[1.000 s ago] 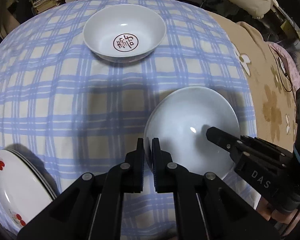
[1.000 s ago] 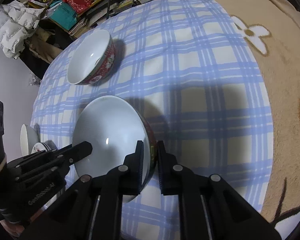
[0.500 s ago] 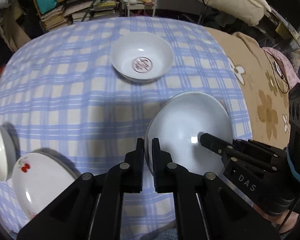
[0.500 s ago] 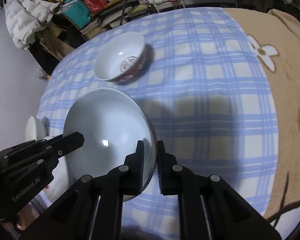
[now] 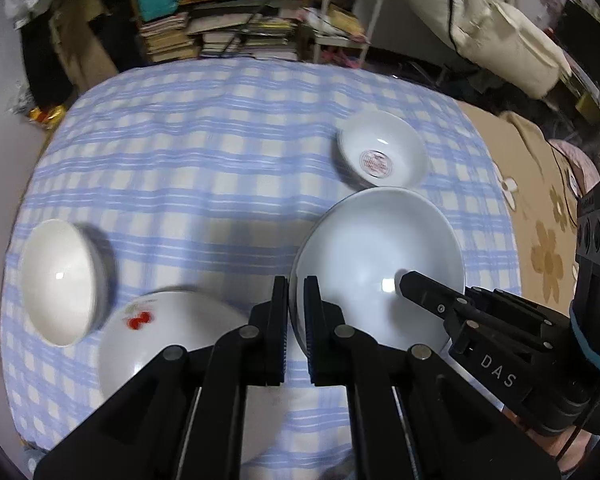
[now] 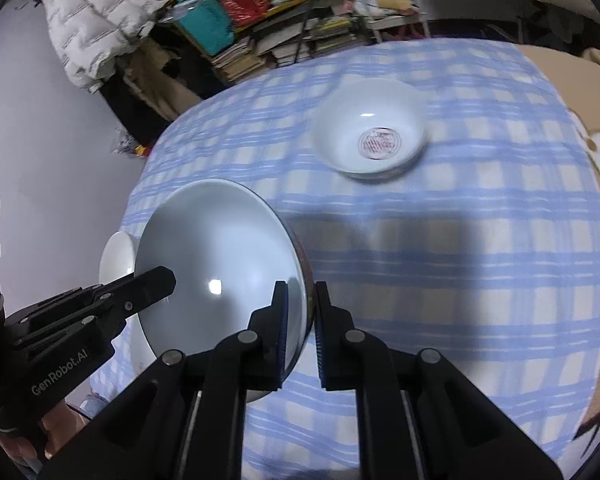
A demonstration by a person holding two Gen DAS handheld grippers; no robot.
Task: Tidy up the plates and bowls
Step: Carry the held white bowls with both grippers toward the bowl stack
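Large white bowl (image 5: pixel 376 268) hangs above the near edge of the worktop (image 5: pixel 204 176), carried by both grippers at once. Left gripper (image 5: pixel 296 312) pinches its rim on the left side, one finger inside and one outside; right gripper (image 6: pixel 300 320) pinches the opposite rim in the same way. Each gripper's black fingers reach into the other's view across the bowl's hollow. Just left of the bowl and lower, a white plate with a red cherry print (image 5: pixel 168 344) lies on the blue checked cloth, and a plain white bowl (image 5: pixel 62 280) stands beside it, farther left. Beyond the held bowl, near its far rim, a smaller bowl with a red round emblem (image 5: pixel 382 158) sits on the cloth. Behind the worktop, stacks of books (image 5: pixel 220 36) crowd a shelf.
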